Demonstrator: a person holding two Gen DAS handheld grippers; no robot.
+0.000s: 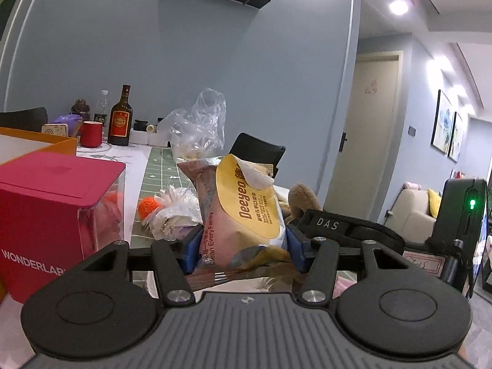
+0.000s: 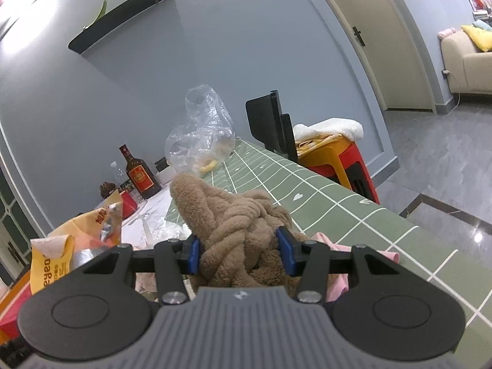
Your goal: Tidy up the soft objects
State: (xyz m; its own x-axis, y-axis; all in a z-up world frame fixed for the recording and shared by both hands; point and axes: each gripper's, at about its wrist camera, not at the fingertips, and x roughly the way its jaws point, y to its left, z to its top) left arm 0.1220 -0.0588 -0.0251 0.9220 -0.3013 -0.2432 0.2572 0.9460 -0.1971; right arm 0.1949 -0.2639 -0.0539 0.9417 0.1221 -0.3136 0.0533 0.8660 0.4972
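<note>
**Wipes pack and plush toy both gripped, neither secure**

Wipes pack (image 1: 243,212), a soft pink-and-yellow foil pouch printed "Deeyeo", stands upright between the blue pads of the left tool (image 1: 243,247), which is clenched on its lower part. Most of the pouch rises above the pads, and its peel-back label flap curls loose at the top. With so little of it inside the grip, the slack body could fold over or slide out if the tool tilts or swings. The foil looks slippery and crumpled, bulging where the pads press it.

Just left of this tool sits a pink-lidded clear box (image 1: 58,212) marked "WONDERLAB"; ahead lie an orange crocheted ball (image 1: 147,209) and a crinkled clear plastic bag (image 1: 196,123). A careless swing of the pouch might clip the box or sweep that loose clutter along the green grid-patterned bench (image 2: 353,215).

The right tool (image 2: 240,253) is clenched on a brown knotted plush toy (image 2: 233,230), fluffy and thick, with one long limb poking forward beyond the pads. That limb, I judge, may drag across the bench or catch the pink cloth (image 2: 335,279) lying beneath the tool. A dark glass bottle with a red label (image 2: 140,176) stands farther ahead to the left, well apart.
</note>
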